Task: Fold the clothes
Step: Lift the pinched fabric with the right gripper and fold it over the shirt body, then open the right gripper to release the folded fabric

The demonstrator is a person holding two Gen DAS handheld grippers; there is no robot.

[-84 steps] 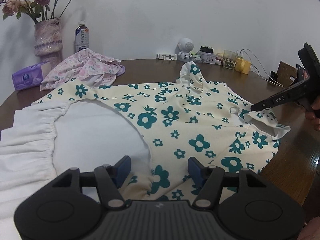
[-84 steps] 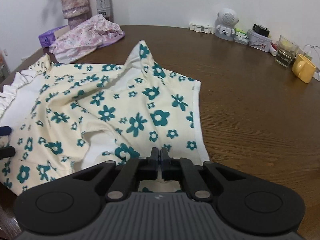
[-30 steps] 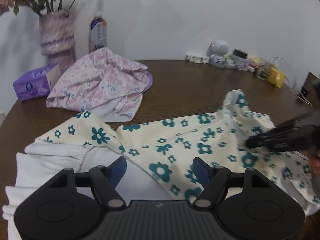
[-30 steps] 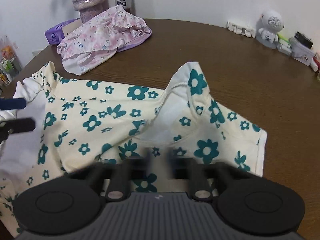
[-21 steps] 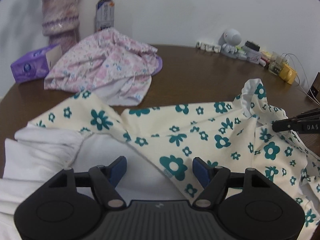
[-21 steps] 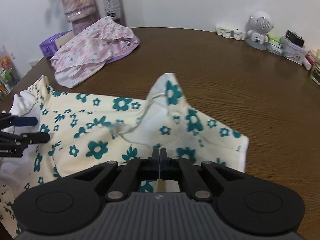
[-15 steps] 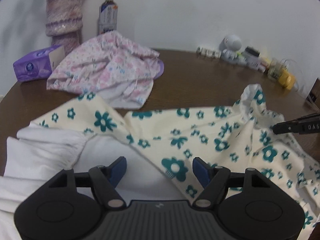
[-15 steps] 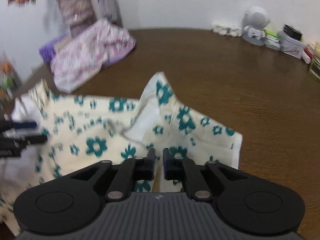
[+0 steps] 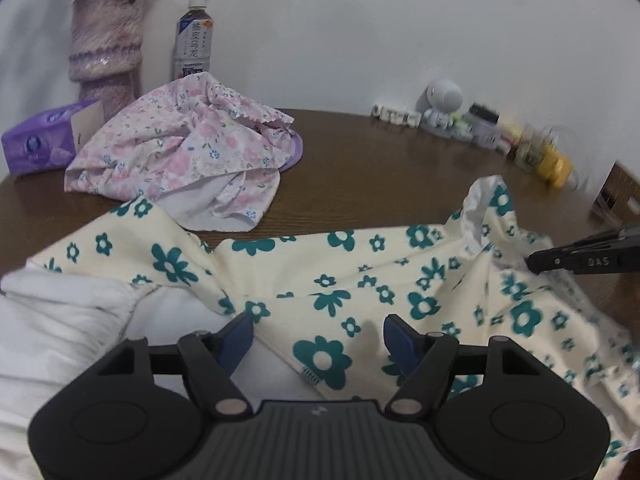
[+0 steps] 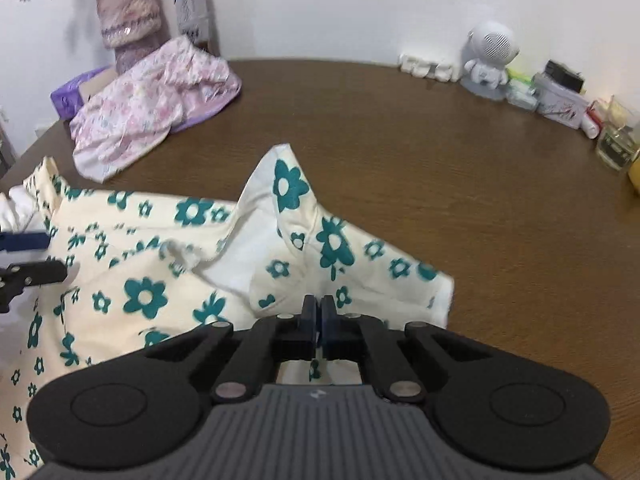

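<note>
Two grippers on floral garment (image 9: 328, 280), rumpled on desk (image 10: 440, 168). Right gripper (image 10: 318, 316) jaws pinch cloth edge; left gripper (image 9: 318, 334) jaws wide, empty. Advice: left grips matching edge, carry fold level, avoid bunching.

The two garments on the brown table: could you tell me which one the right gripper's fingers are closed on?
The cream garment with teal flowers, pinched at its near edge by the right gripper. The pink floral garment lies crumpled and untouched.
</note>
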